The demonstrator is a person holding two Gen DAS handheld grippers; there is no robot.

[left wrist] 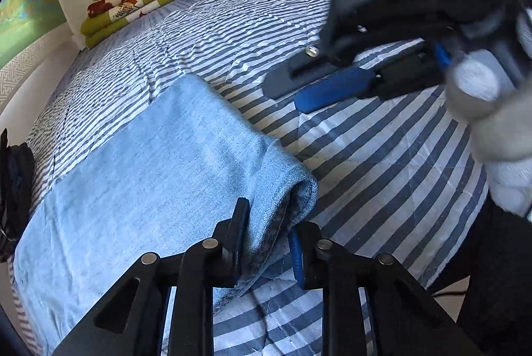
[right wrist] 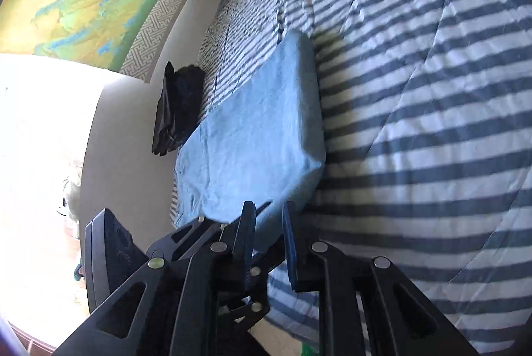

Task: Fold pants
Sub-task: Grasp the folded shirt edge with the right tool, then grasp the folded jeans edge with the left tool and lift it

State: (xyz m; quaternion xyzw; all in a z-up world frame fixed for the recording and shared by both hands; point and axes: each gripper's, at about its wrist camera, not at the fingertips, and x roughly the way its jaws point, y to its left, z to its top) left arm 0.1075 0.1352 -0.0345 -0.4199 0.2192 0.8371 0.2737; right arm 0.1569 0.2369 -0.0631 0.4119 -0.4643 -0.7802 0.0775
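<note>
Far out to the left of the left gripper's point(left wrist: 267, 233) jaws, a dark bundle of cloth point(left wrist: 15, 189) sits at the edge of the striped bedspread point(left wrist: 382, 173); beyond the jaws and up to their left lies a stack of folded green and floral cloths point(left wrist: 139, 3). The light blue pants point(left wrist: 149, 169) lie folded on the bedspread, spreading ahead of and to the left of these jaws, and their near right corner sits squarely between the two fingers, which are drawn in close and pinch the thick folded edge. Farther right and ahead of those jaws, the right gripper point(left wrist: 289, 93) hangs just over the bare stripes, held by a white-gloved hand point(left wrist: 492, 109); its black and blue fingers lie close together with a narrow gap and nothing between them. In the right wrist view the pants point(right wrist: 259, 129) lie ahead of and left of that gripper's point(right wrist: 269, 223) nearly closed jaws, not within them.
</note>
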